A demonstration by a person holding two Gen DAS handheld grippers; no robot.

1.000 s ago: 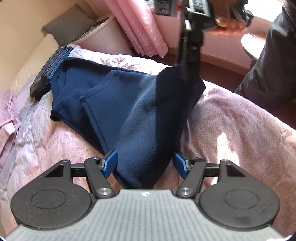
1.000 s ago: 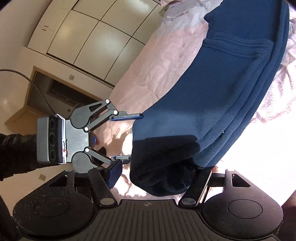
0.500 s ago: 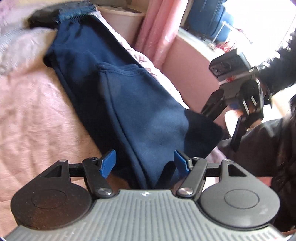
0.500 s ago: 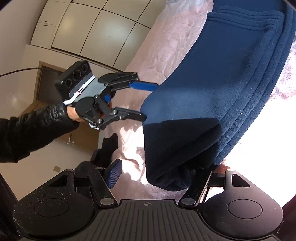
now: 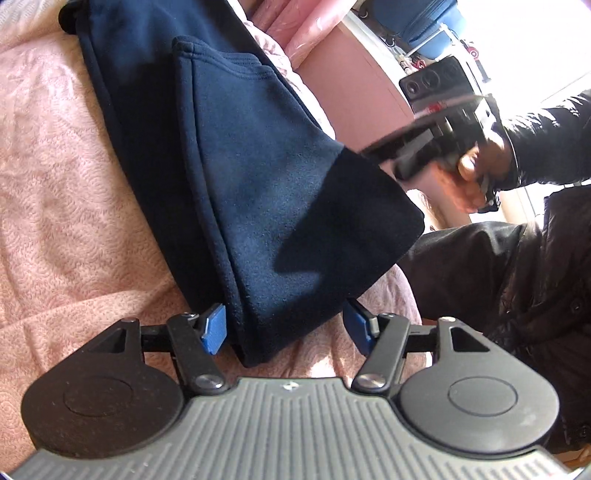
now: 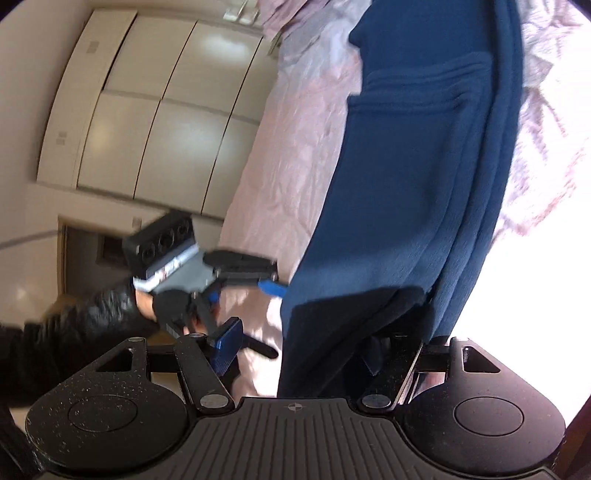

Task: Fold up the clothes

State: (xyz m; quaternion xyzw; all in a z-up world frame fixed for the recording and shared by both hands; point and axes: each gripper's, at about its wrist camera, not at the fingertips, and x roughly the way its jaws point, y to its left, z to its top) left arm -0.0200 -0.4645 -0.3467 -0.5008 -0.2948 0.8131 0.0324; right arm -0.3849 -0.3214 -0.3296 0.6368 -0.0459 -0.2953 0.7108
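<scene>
A navy fleece garment (image 5: 240, 166), folded lengthwise, lies along the pink bed cover (image 5: 74, 184). Its near corner sits between the blue pads of my left gripper (image 5: 285, 328), whose jaws are closing but still stand wide. In the right wrist view the left gripper (image 6: 277, 321) straddles the garment's (image 6: 406, 184) left edge. My right gripper (image 6: 301, 350) is open. Its left pad is free of the cloth and its right pad is hidden behind the dark cuff. From the left wrist view the right gripper (image 5: 373, 160) shows blurred at the cuff's far corner.
White wardrobe doors (image 6: 147, 110) and a dark doorway (image 6: 85, 251) stand beyond the bed (image 6: 288, 147). A pink curtain (image 5: 295, 26) and a pink ledge (image 5: 354, 92) lie past the bed's far side. The person's dark jacket (image 5: 517, 277) fills the right.
My left gripper has swung and rolled around the garment's corner, so the right gripper now shows on its right. The right view has rolled a little. The cloth stays between both pairs of jaws.
</scene>
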